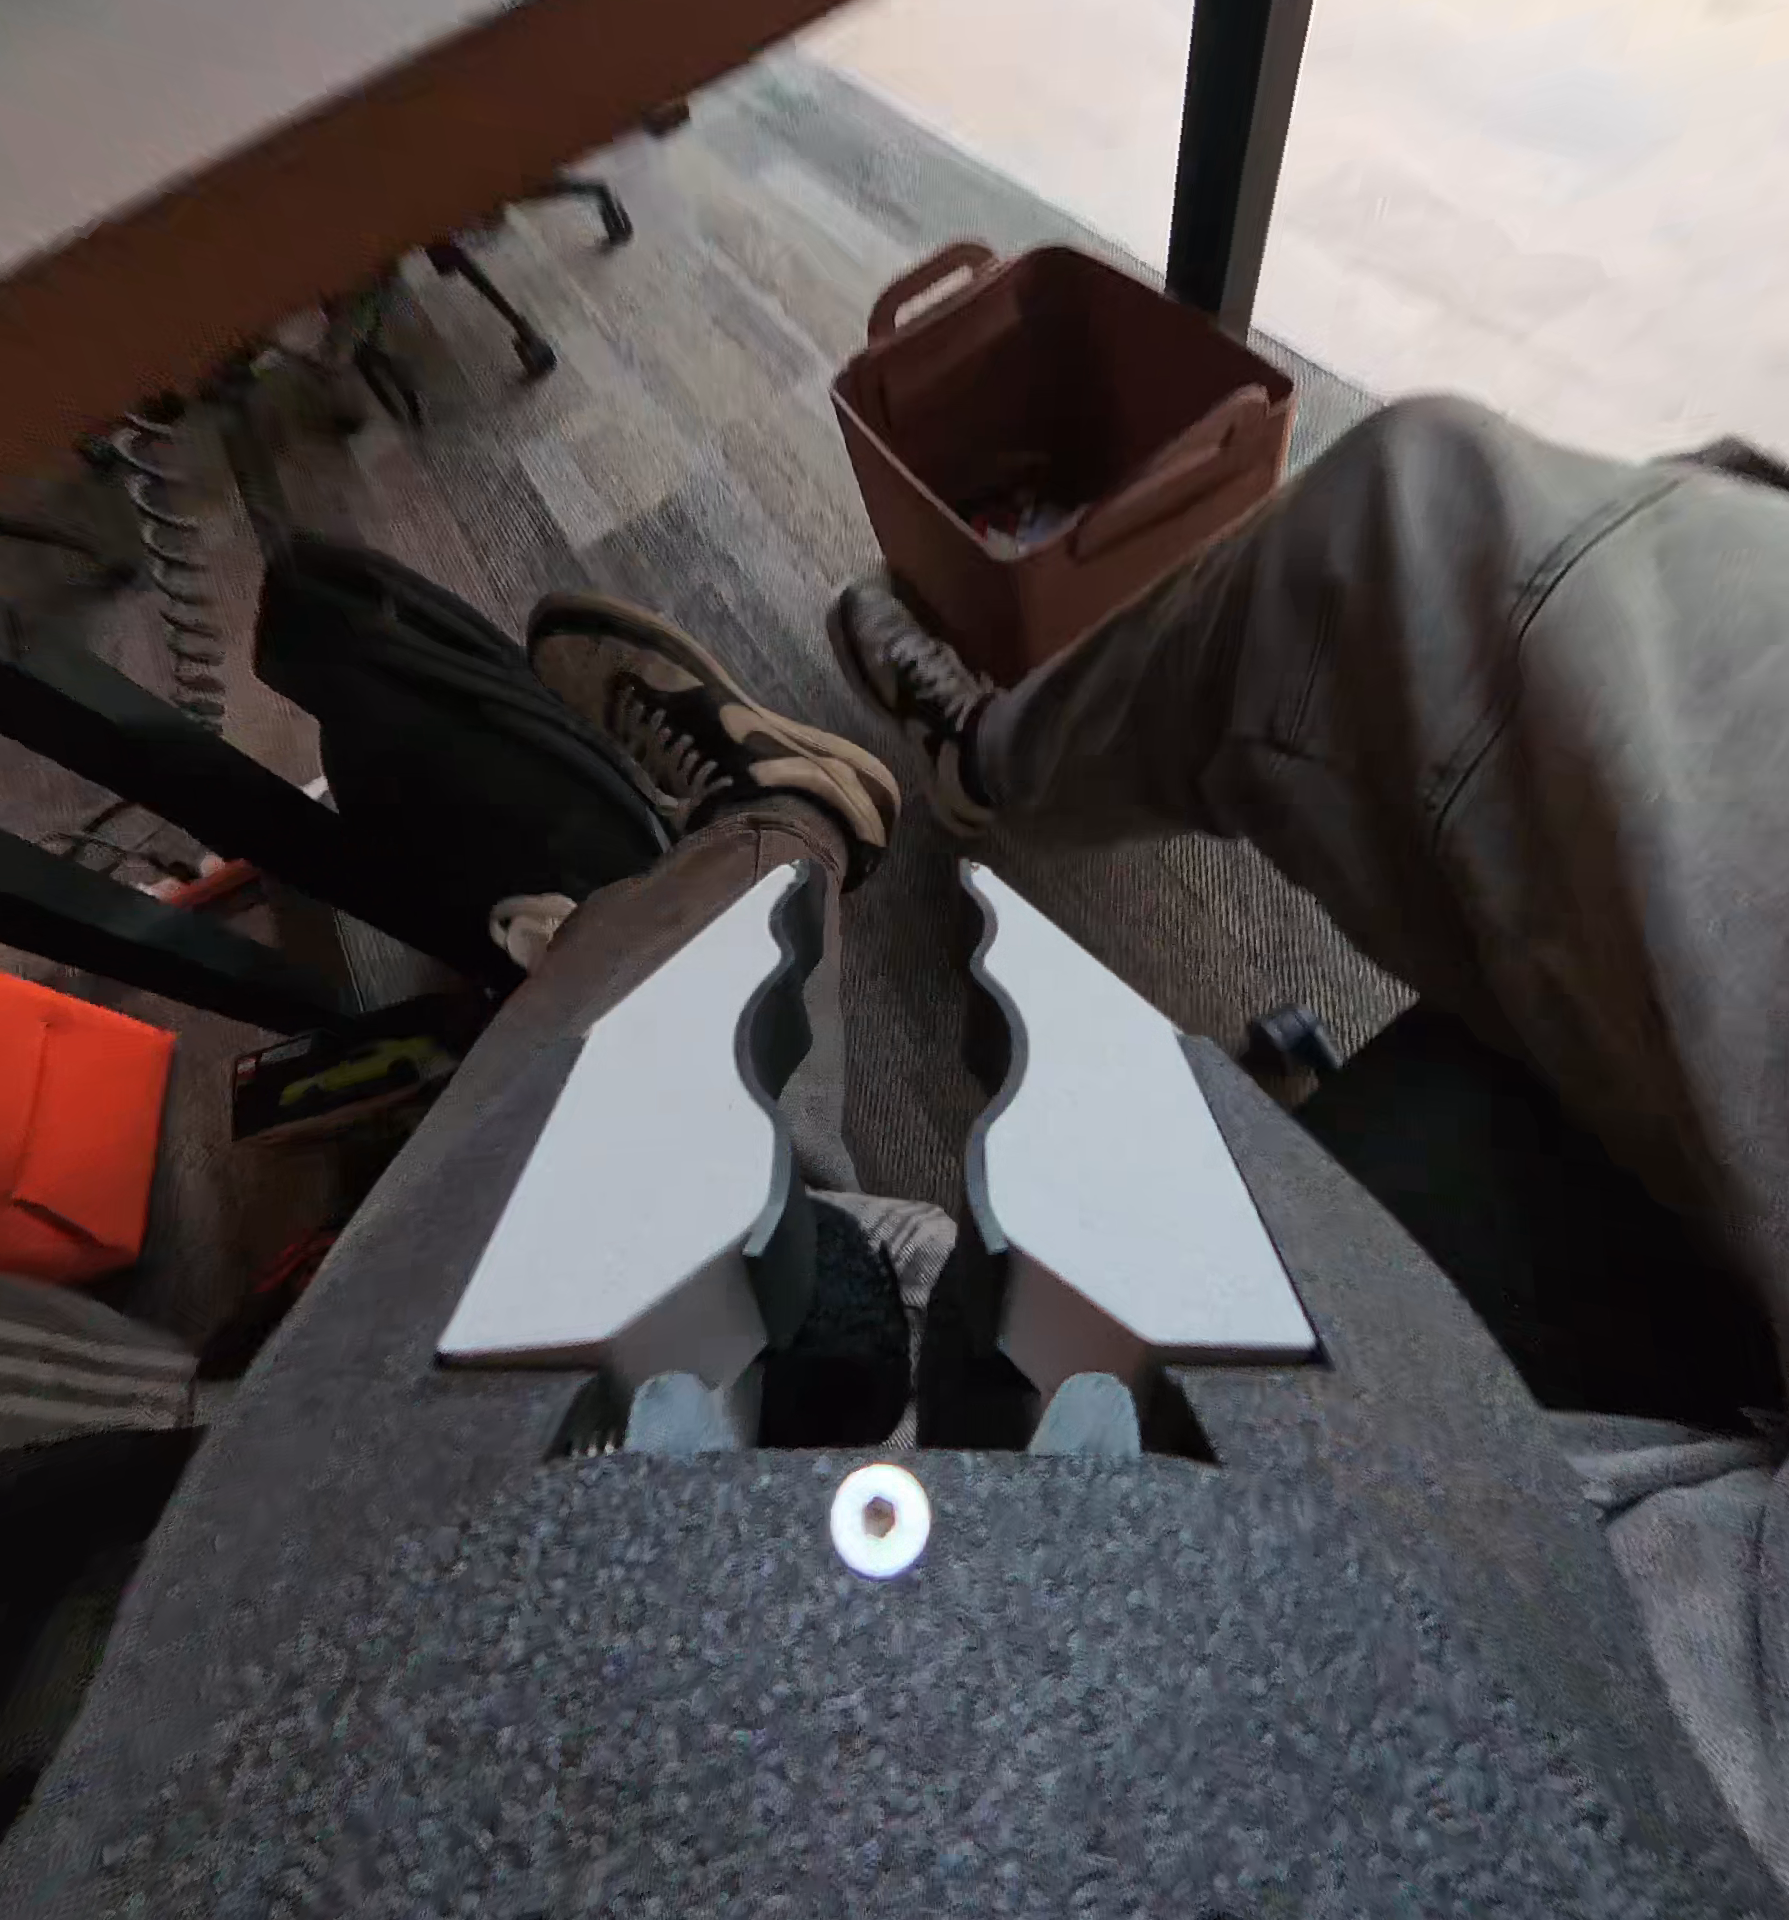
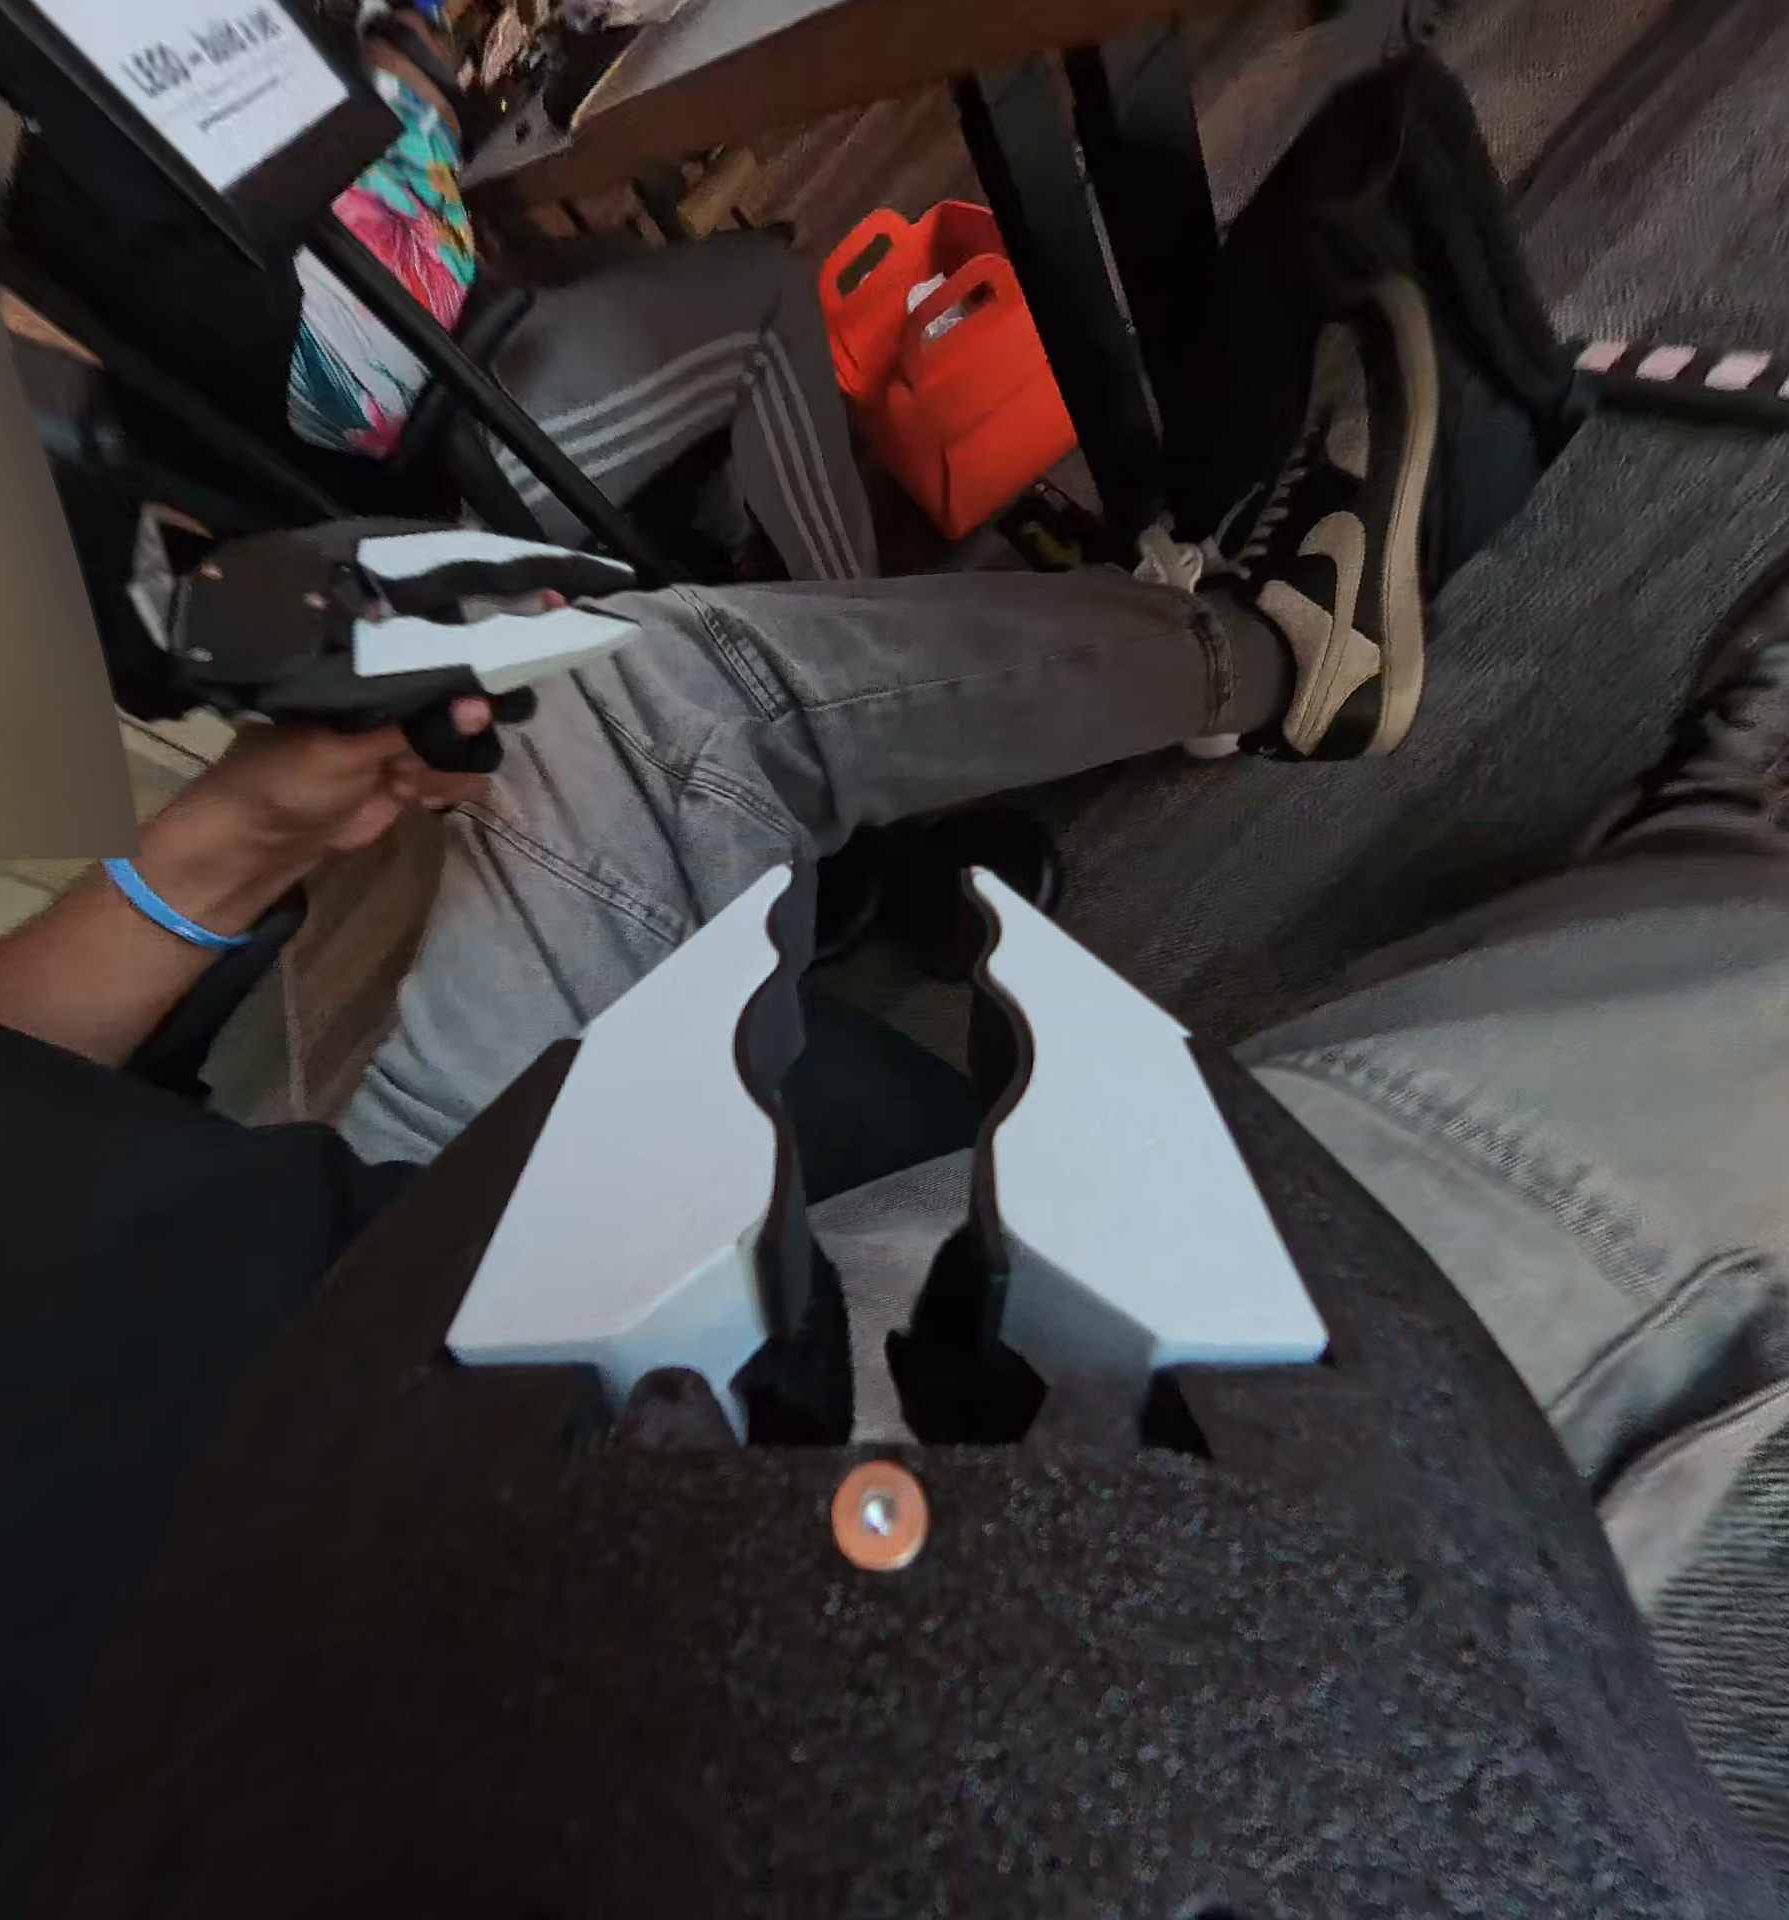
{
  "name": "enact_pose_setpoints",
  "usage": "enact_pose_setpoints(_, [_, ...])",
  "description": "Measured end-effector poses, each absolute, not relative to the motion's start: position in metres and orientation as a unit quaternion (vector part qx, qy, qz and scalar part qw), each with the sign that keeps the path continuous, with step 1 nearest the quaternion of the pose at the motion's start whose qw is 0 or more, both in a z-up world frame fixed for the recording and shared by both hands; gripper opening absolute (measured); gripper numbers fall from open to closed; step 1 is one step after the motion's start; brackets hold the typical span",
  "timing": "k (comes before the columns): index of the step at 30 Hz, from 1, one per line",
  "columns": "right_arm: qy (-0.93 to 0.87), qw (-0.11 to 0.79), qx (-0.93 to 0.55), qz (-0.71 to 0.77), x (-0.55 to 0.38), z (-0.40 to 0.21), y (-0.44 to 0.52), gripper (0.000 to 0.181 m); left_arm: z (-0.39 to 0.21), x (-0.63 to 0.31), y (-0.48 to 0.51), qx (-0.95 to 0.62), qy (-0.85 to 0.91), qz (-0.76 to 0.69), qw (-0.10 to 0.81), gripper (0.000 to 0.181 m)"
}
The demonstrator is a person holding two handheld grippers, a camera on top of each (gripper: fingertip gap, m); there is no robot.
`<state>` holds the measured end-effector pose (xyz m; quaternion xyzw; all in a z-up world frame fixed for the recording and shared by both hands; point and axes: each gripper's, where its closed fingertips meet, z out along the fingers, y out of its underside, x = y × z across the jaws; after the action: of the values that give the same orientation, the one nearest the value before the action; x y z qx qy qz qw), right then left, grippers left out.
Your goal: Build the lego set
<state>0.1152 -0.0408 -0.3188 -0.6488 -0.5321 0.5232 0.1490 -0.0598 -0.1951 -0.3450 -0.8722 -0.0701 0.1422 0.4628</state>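
Each hand-held gripper, left gripper (image 1: 885,883) and right gripper (image 2: 885,883), has a speckled black body, one round silver screw (image 1: 879,1522) at its centre, and two pale grey fingers (image 1: 651,1122) with wavy black inner edges. The person wears grey jeans (image 2: 869,665), black-and-cream sneakers (image 2: 1357,540), a black sleeve (image 2: 90,1195) and a blue wristband (image 2: 168,914).

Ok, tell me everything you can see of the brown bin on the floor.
The brown bin shows only in the left wrist view. It is a square, open-topped container with dull brown walls, stiff-looking, and a cut-out handle tab on at least two opposite sides. It stands on the grey carpet, beside a dark post. Small mixed-colour items lie at its bottom, too blurred to identify. A shoe lies at its base; the trouser leg overlaps its lower corner. Contact cannot be told.
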Motion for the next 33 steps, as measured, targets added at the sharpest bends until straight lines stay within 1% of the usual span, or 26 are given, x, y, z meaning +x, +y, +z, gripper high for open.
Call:
enact_pose_setpoints(1, [-0.498, 0.137, -0.664, 0.541, 0.124, -0.325, -0.05, 0.025, -0.362, -0.058, -0.197, -0.888, -0.065, 0.139, 0.433, 0.023])
enact_pose_setpoints(3, [-0.463, 0.119, -0.681, 0.555, 0.126, -0.323, -0.053, 0.031, -0.396, -0.051, -0.204, -0.918, -0.069, 0.111, 0.374, 0.023])
enact_pose_setpoints(4, [-0.463, 0.135, -0.674, 0.559, 0.121, -0.314, -0.044, 0.023, -0.412, -0.047, -0.208, -0.93, -0.071, 0.092, 0.349, 0.024])
enact_pose_setpoints(5, [-0.46, 0.167, -0.675, 0.552, 0.114, -0.31, -0.028, 0.021, -0.424, -0.047, -0.212, -0.938, -0.071, 0.087, 0.329, 0.024])
enact_pose_setpoints(6, [-0.47, 0.166, -0.684, 0.533, 0.112, -0.311, -0.019, 0.024, -0.432, -0.05, -0.215, -0.942, -0.069, 0.092, 0.316, 0.024])
enact_pose_setpoints(7, [-0.49, 0.159, -0.681, 0.52, 0.111, -0.31, -0.013, 0.016, -0.437, -0.054, -0.217, -0.943, -0.066, 0.096, 0.311, 0.023])
enact_pose_setpoints(9, [-0.478, 0.18, -0.702, 0.497, 0.109, -0.325, 0.007, 0.011, -0.447, -0.061, -0.218, -0.946, -0.068, 0.087, 0.304, 0.023])
enact_pose_setpoints(11, [-0.455, 0.127, -0.705, 0.528, 0.1, -0.328, 0.004, 0.018, -0.457, -0.066, -0.219, -0.95, -0.079, 0.067, 0.294, 0.023])
enact_pose_setpoints(12, [-0.454, 0.118, -0.709, 0.527, 0.095, -0.332, 0.003, 0.021, -0.461, -0.068, -0.22, -0.951, -0.083, 0.059, 0.291, 0.023])
enact_pose_setpoints(16, [-0.497, 0.135, -0.714, 0.475, 0.086, -0.346, 0.002, 0.017, -0.473, -0.067, -0.236, -0.961, -0.07, 0.054, 0.262, 0.023])
enact_pose_setpoints(19, [-0.513, 0.123, -0.714, 0.461, 0.081, -0.354, -0.003, 0.017, -0.471, -0.073, -0.248, -0.963, -0.065, 0.072, 0.253, 0.023])
enact_pose_setpoints(26, [-0.559, 0.192, -0.704, 0.395, 0.075, -0.355, 0.022, 0.013, -0.463, -0.073, -0.241, -0.959, -0.091, 0.043, 0.263, 0.023])
enact_pose_setpoints(29, [-0.535, 0.199, -0.715, 0.404, 0.091, -0.352, 0.03, 0.013, -0.469, -0.063, -0.23, -0.964, -0.072, 0.029, 0.256, 0.023])
enact_pose_setpoints(31, [-0.526, 0.208, -0.733, 0.379, 0.114, -0.361, 0.042, 0.012, -0.472, -0.055, -0.217, -0.969, -0.044, 0.02, 0.244, 0.023])
enact_pose_setpoints(33, [-0.503, 0.216, -0.757, 0.357, 0.143, -0.37, 0.057, 0.011, -0.47, -0.047, -0.193, -0.967, -0.027, 0.01, 0.252, 0.023])
